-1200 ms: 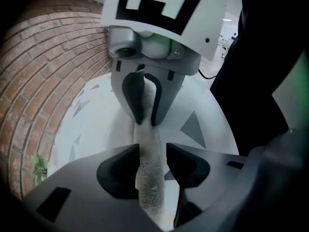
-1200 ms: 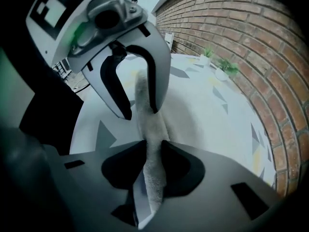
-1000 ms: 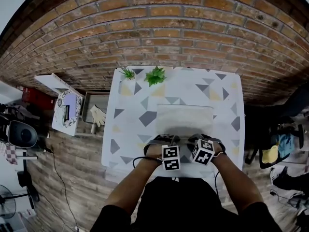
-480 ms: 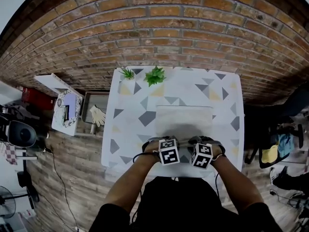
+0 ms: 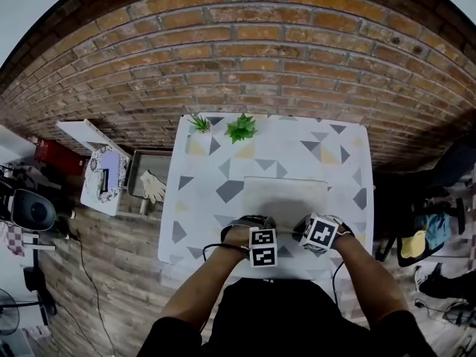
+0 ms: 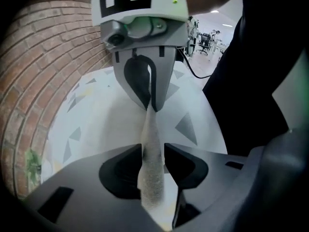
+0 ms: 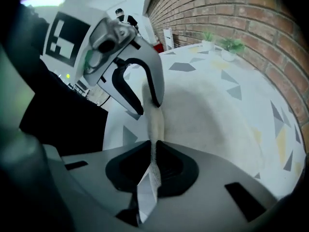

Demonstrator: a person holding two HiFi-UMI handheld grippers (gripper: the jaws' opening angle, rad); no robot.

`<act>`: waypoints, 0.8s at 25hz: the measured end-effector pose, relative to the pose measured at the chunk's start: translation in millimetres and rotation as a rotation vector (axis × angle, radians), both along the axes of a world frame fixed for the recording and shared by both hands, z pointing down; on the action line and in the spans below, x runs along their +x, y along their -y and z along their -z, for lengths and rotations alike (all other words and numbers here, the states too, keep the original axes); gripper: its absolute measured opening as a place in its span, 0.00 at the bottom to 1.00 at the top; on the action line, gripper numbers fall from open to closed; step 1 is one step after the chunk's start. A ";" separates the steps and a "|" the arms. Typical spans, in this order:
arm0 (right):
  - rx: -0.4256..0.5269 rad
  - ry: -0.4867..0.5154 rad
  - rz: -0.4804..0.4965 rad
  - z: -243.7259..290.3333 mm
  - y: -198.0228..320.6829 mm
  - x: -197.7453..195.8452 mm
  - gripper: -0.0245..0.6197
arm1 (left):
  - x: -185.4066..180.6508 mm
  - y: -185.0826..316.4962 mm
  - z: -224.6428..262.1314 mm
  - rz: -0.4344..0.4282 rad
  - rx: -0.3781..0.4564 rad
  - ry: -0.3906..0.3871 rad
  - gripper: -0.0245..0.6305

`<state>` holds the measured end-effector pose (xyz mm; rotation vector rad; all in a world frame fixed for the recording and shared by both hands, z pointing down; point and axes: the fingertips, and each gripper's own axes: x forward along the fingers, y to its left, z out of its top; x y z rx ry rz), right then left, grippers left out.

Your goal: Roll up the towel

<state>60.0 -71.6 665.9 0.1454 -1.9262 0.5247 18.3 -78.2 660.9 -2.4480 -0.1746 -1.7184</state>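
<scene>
The counter [image 5: 201, 199] occupies the centre of the head view. Its top is white, printed with grey and yellow triangles. A pale towel [image 5: 286, 192] lies on the right-centre area of the top; most of it is flat, and the edge toward the bottom of the frame is raised in a fold. A small potted plant [image 5: 199, 123] and a larger potted plant [image 5: 242, 127] stand side by side near the upper left corner. The counter stands on a wood-plank floor [image 5: 111, 259]. A shallow tray [image 5: 136, 162] rests on the floor just left of the counter.
</scene>
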 end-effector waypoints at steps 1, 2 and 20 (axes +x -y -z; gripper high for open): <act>-0.006 0.003 -0.015 -1.6 3.5 1.6 0.11 | -0.6 0.9 -1.7 0.004 0.006 0.002 0.28; -0.008 0.003 -0.024 -2.6 6.8 3.0 0.11 | -1.4 2.4 -3.1 0.010 0.006 0.004 0.28; 0.223 0.014 0.127 18.2 24.1 -29.7 0.31 | -6.5 51.1 -6.7 0.166 -0.103 -0.034 0.31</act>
